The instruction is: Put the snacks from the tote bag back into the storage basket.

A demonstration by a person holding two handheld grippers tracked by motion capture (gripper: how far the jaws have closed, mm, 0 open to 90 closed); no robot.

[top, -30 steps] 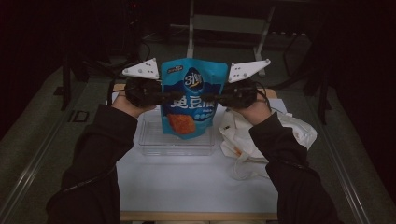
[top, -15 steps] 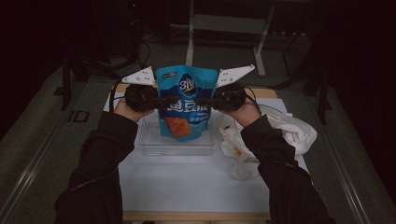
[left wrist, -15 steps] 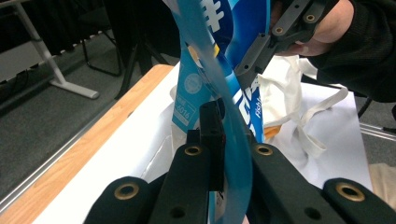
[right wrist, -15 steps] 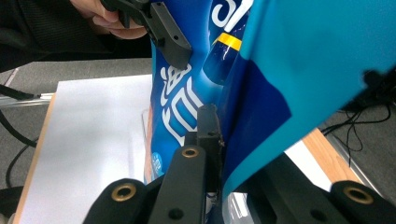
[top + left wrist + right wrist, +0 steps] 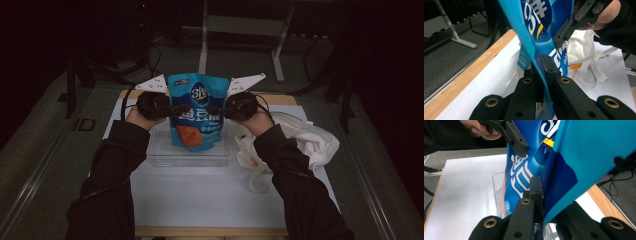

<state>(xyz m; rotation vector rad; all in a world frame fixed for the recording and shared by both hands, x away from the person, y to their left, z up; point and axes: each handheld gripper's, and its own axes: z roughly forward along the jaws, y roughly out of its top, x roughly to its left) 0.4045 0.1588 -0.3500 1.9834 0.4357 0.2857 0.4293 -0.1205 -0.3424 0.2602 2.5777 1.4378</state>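
Observation:
A blue snack bag (image 5: 196,112) with white lettering and an orange patch hangs upright between both hands, its bottom inside a clear plastic tray (image 5: 162,156). My left gripper (image 5: 176,111) is shut on the bag's left edge, my right gripper (image 5: 216,111) on its right edge. In the left gripper view the black jaws pinch the blue film (image 5: 534,47) between them, my left gripper (image 5: 543,65) seen from behind; the other gripper's jaw shows beyond. In the right gripper view my right gripper (image 5: 539,188) clamps the bag (image 5: 564,162) the same way.
A crumpled white cloth bag (image 5: 300,140) with straps lies right of the tray. The tray stands on a white sheet (image 5: 200,197) over a wooden table (image 5: 210,231). A metal stand (image 5: 240,25) and cables lie on the dark floor beyond.
Both hands have come down and slightly forward with the bag, bringing its bottom down into the clear tray. Both grips stay closed.

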